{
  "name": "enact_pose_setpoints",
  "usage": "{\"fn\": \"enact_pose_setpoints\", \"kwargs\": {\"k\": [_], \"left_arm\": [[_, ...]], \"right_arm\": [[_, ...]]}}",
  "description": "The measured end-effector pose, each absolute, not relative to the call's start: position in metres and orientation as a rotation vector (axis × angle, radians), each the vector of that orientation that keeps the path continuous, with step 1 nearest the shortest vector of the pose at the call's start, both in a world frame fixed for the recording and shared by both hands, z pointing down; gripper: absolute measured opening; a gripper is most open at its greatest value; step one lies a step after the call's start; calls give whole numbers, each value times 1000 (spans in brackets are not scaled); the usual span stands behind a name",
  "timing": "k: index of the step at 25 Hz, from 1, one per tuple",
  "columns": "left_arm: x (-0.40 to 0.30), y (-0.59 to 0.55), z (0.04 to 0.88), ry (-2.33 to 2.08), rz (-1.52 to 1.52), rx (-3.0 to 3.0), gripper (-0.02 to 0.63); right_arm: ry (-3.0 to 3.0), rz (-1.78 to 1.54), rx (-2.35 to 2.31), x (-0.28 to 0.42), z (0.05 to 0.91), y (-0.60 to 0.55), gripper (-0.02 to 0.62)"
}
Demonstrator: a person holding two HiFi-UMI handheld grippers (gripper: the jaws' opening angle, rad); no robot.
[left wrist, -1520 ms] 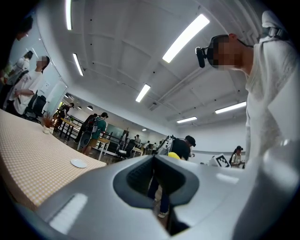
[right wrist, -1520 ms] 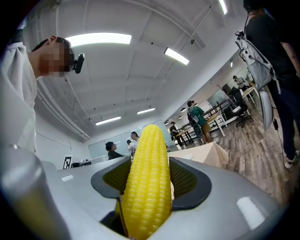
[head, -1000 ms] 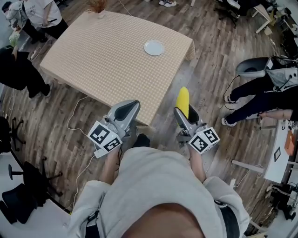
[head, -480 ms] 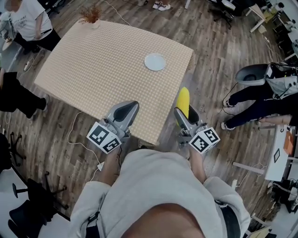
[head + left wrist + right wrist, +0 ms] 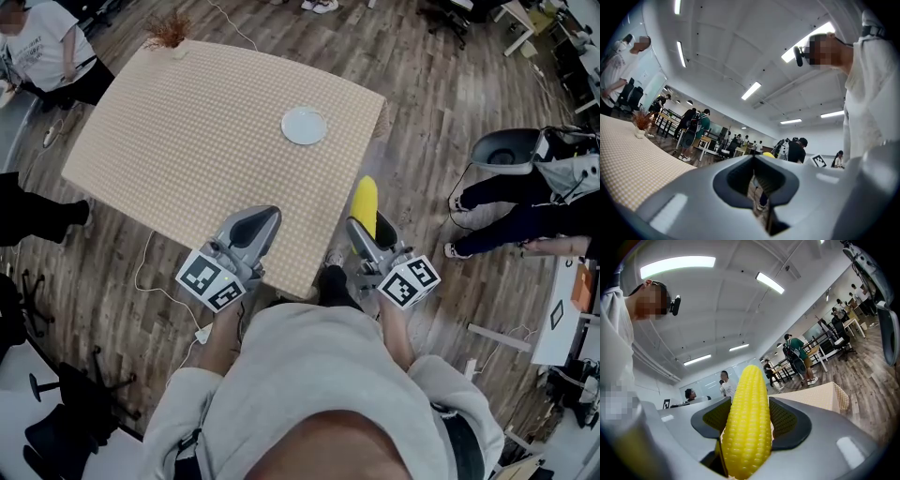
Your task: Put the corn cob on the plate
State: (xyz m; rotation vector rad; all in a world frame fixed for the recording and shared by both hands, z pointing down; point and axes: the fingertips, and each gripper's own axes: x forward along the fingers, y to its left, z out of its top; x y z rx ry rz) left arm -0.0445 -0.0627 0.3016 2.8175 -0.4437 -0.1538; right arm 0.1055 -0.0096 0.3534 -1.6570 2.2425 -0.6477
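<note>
Between the pads of my right tool [image 5: 369,227] I'm gripping the corn cob [image 5: 364,199], which is poking out forward, just beside the bench [image 5: 187,150] edge. My left tool [image 5: 249,225] is sitting closed and empty. The plate [image 5: 304,125] is lying well apart, farther up the bench. Risk I'm judging: the round cob rolling off that small plate if I'm releasing it tilted or early.

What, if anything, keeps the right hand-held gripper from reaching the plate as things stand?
Probably not yet, by distance alone. The right hand-held gripper, shut on the corn cob, is off the near corner of the table; the plate sits well in from that edge. The cloth between looks bare.
</note>
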Motion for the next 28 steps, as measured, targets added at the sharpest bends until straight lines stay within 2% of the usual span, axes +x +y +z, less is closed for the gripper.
{"fn": "enact_pose_setpoints", "kwargs": {"k": [12, 28], "left_arm": [[19, -105, 315, -760, -143, 2767, 6], [12, -129, 376, -737, -52, 2666, 8]], "right_arm": [[2430, -718, -1449, 179, 368, -81, 259], [2413, -925, -1470, 164, 437, -101, 259]]}}
